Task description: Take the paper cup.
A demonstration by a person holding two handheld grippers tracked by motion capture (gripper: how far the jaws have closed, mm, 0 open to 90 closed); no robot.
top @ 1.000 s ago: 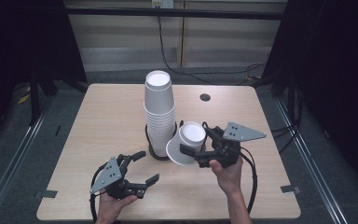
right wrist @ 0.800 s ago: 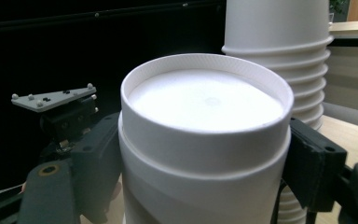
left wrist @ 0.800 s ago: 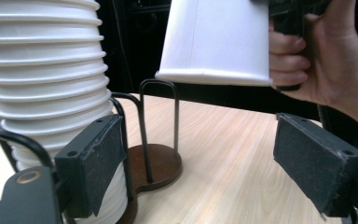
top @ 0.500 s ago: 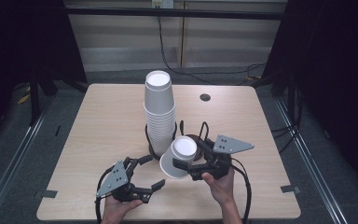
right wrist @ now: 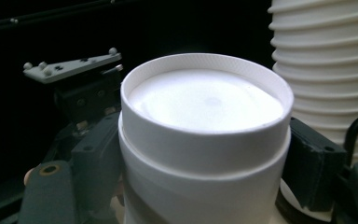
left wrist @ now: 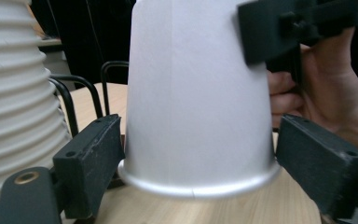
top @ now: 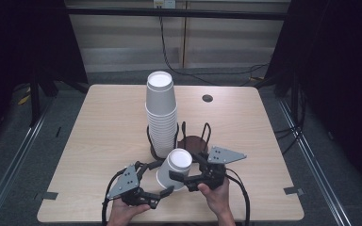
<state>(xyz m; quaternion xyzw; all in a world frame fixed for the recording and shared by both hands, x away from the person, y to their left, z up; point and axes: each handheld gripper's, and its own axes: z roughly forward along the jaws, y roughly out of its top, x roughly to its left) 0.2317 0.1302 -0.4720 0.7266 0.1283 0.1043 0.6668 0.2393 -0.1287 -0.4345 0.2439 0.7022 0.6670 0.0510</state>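
- Clearly, the paper cup [top: 174, 168] we were working with was plain white, upside down, with its wide rolled rim resting on the table [top: 99, 141] and its recessed base facing up; a faint seam ran down its side in the left gripper view.
- It stood near the front edge of the table, just in front of the tall stack of cups [top: 161, 113] and the black wire holder [top: 184, 139].
- Our right gripper [top: 181, 178] had its jaws closed against the upper part of the cup, one on each side, so it was holding it.
- Our left gripper [top: 162, 188] sat low at the rim; its jaws had just been opening, and they stood on either side of the rim [left wrist: 198, 184], with a gap on one side and the other jaw close against it, though we could not tell whether it touched.
- We counted one loose cup, one stack of many nested cups, one wire holder with a round brown base [top: 193, 141], two grippers, and one small dark disc [top: 207, 98] set into the far part of the table.
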